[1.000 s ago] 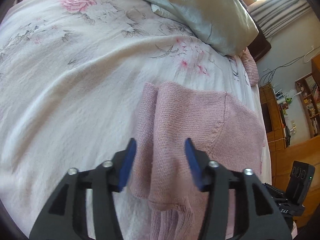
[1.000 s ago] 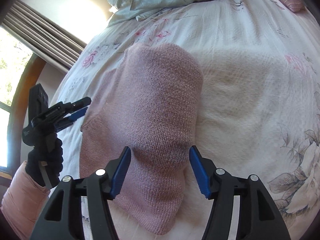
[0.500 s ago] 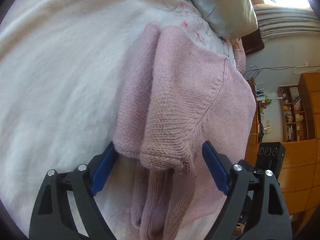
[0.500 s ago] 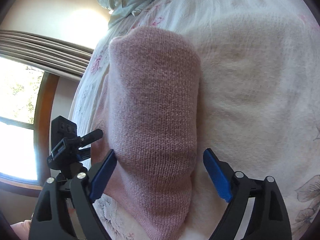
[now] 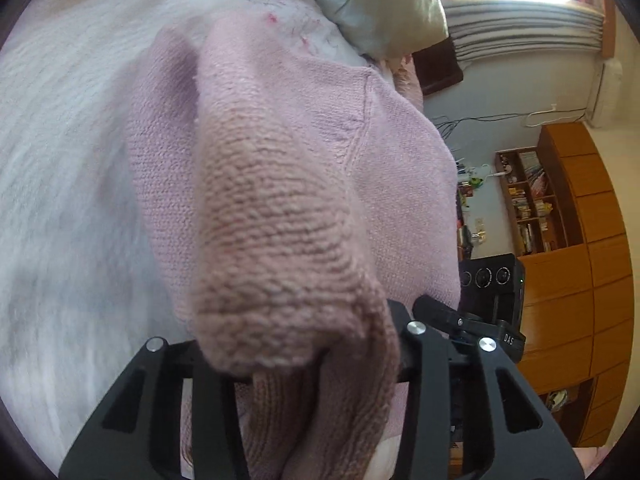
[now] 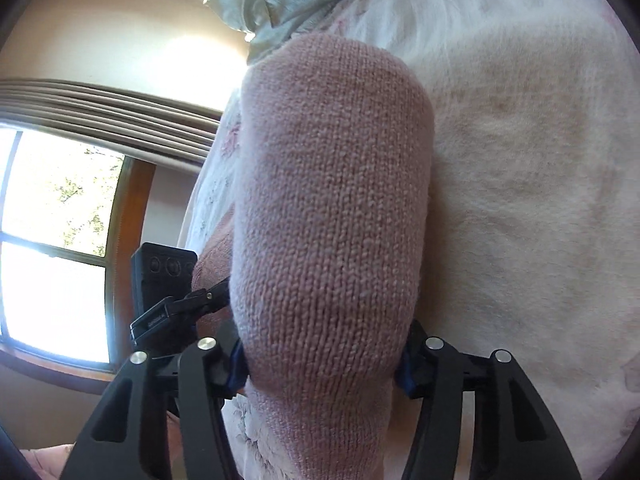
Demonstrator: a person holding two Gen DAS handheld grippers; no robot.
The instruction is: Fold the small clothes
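A white bedspread [image 5: 60, 152] with a faint floral print fills most of both views, and the pink knitted sweater [image 5: 396, 168] lies on it near the bed's edge, below a silky pale green pillow [image 5: 384, 4]. The sweater is a soft dusty pink in plain stocking stitch, folded so that a thick doubled roll runs down its length, with a raised seam curving across the flat panel beside it and a ribbed cuff hanging at the bottom of the left wrist view. In that view the left gripper [image 5: 298, 364] is sunk into the near end of the roll; knit covers the finger pads, so whether they pinch it cannot be told. In the right wrist view the right gripper [image 6: 322, 364] straddles the rounded folded end of the sweater [image 6: 332, 208], its blue pads [image 6: 405, 372] pressed against both sides of the bulging knit. Wooden cabinets [image 5: 592, 240] and a window [image 6: 52, 240] lie beyond the bed.
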